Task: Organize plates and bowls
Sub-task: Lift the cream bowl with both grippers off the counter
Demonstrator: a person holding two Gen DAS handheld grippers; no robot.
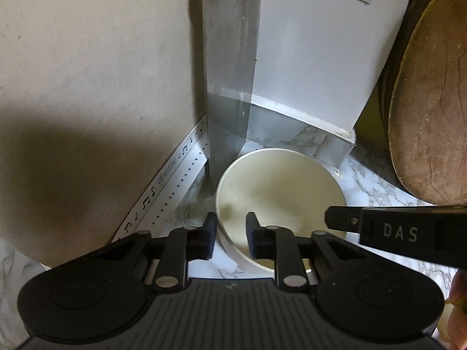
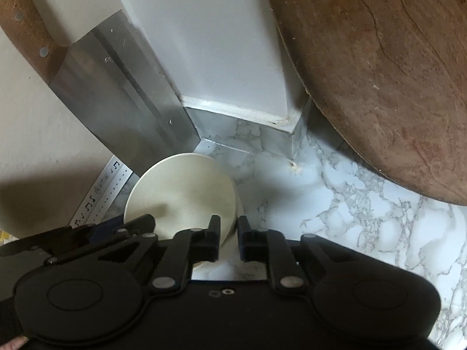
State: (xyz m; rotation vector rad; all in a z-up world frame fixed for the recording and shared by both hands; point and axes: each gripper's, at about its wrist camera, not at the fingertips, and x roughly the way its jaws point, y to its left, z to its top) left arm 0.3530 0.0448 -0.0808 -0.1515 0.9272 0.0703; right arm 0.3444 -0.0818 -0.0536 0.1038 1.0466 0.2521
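A cream bowl stands on the marble counter in a corner, against the blade of a cleaver. My left gripper straddles the bowl's left rim, one finger outside the wall and one inside, and is shut on it. From the right, a finger of the right gripper reaches over the opposite rim. In the right wrist view the right gripper is shut on the right rim of the bowl. The left gripper shows at the bowl's left side there.
A steel cleaver with a wooden handle leans in the corner behind the bowl. A large round wooden chopping board leans at the right. A white column stands between them. Marble counter lies open to the right.
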